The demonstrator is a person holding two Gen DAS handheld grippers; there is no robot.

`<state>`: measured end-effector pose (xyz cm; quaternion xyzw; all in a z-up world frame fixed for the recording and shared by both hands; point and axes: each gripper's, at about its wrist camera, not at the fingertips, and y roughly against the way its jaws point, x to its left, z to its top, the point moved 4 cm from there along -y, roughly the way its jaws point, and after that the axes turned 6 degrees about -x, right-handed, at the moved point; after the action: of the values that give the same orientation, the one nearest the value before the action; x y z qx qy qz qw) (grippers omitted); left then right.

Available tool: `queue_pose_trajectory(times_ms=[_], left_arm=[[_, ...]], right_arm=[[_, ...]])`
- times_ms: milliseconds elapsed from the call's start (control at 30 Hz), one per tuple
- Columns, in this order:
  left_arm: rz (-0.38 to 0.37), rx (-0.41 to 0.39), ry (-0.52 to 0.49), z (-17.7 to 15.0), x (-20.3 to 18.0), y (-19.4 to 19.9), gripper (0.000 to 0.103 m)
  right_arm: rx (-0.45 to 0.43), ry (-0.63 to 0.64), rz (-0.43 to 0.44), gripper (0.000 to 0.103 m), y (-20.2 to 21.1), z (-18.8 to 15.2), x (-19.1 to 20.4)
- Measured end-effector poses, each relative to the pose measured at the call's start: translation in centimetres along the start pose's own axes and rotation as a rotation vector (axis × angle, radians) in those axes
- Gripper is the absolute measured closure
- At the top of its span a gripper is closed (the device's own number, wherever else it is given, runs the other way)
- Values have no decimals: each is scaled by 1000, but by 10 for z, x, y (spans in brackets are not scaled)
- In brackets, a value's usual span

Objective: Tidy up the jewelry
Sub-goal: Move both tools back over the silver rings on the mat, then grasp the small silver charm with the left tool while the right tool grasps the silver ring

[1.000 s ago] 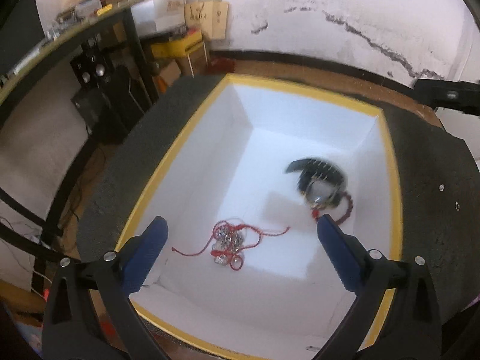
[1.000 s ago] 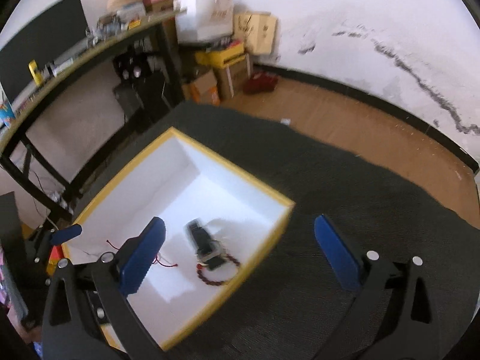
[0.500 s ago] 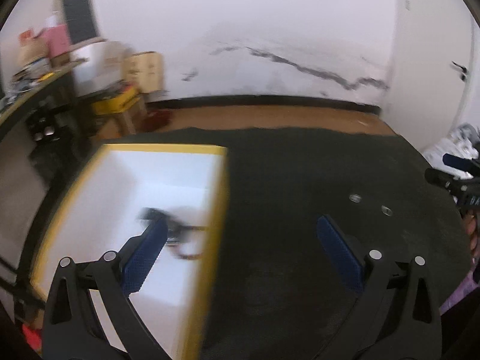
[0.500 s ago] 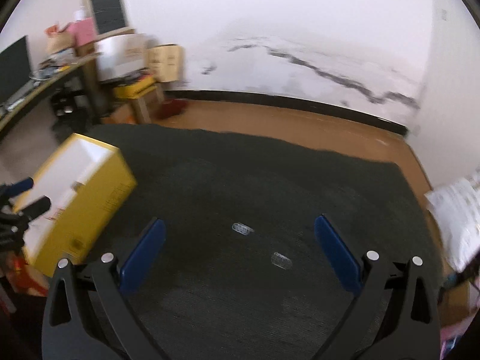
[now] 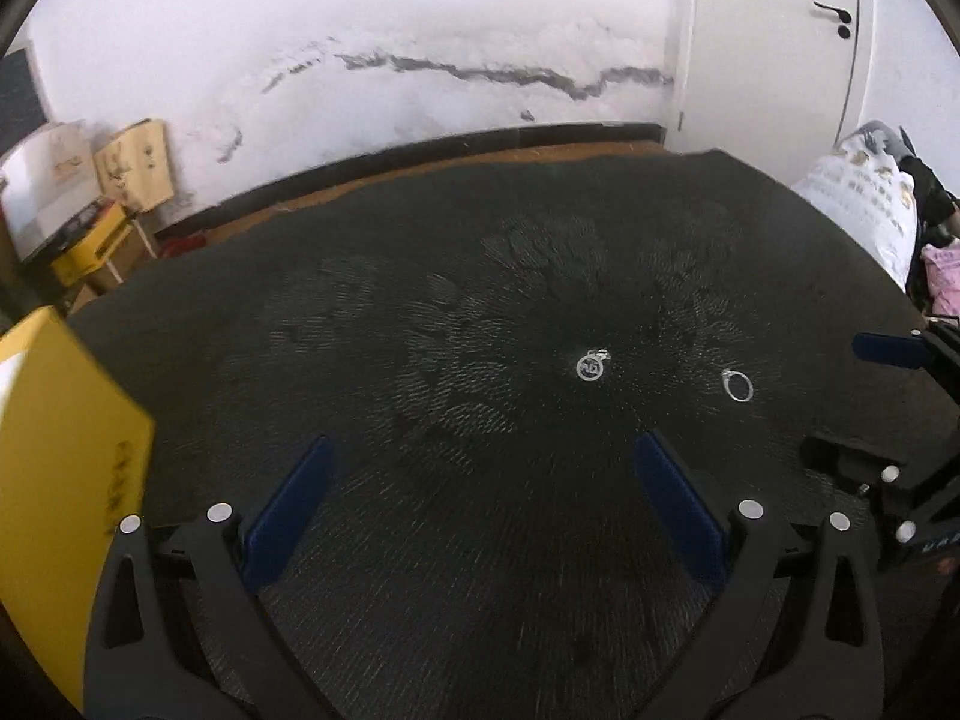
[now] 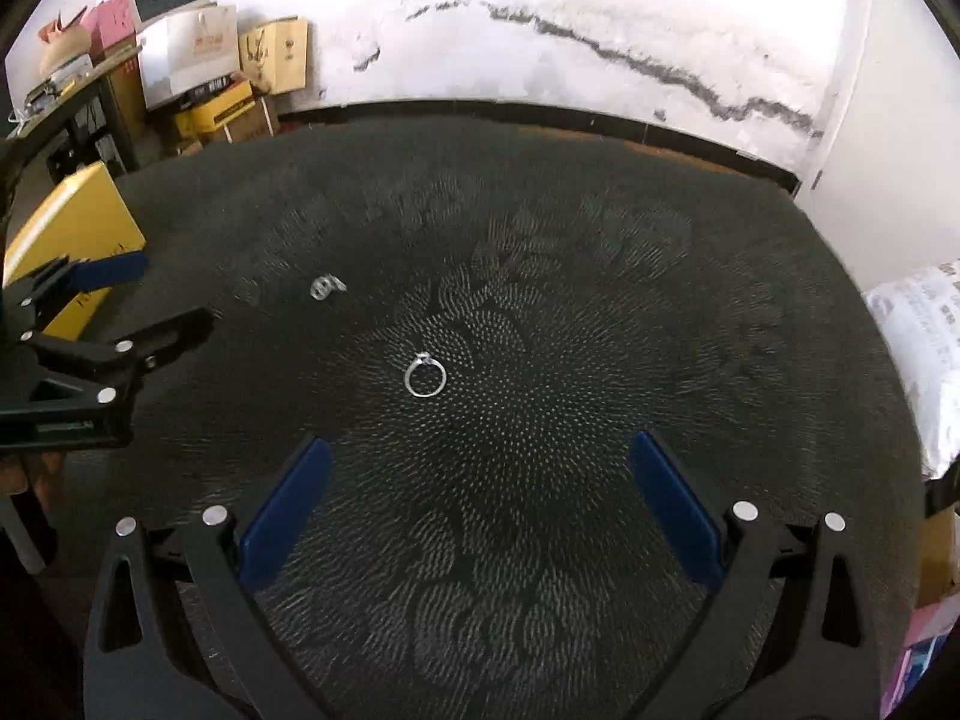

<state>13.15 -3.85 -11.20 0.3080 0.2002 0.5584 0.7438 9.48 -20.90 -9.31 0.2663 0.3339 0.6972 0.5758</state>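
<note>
My left gripper (image 5: 480, 504) hangs over the dark table (image 5: 420, 420) with its blue fingers (image 5: 288, 504) spread wide and nothing between them. My right gripper (image 6: 474, 504) is the same: fingers (image 6: 672, 498) wide apart, empty, above the cloth.

Just beyond the right gripper, a little toward its left finger, a silver ring (image 6: 425, 376) lies flat on the table. Farther out and to the left sits a small round charm (image 6: 326, 287), apart from the ring. From the left wrist view the charm (image 5: 591, 367) lies ahead between my fingers, nearer the right one, and the ring (image 5: 737, 386) lies to its right, close to where the right gripper's blue fingertip (image 5: 888, 350) comes in from the edge of the view. In the right wrist view the left gripper (image 6: 138, 294) shows at the left, its fingers apart as well.

At the table's left edge stands a yellow box (image 5: 54, 438); its inside is not visible from either view. Past the table's far edge run a brown floor (image 5: 252, 222) and a white wall (image 5: 420, 30) with a dark crack. Cardboard boxes (image 6: 273, 54) are stacked at the far left, and a printed white bag (image 5: 852, 204) lies off the right edge.
</note>
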Motion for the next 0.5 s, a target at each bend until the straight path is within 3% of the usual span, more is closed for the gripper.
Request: queue_pose_trajectory(times_ms=[167,500], left_arm=[[-63,46,-1,4,-9,-28,6],[-127,83,-101,8,-32,-63,6]], right_arm=[[17,47,38,8,-30,4,5],[-8,109,103,8,-41,14,7]])
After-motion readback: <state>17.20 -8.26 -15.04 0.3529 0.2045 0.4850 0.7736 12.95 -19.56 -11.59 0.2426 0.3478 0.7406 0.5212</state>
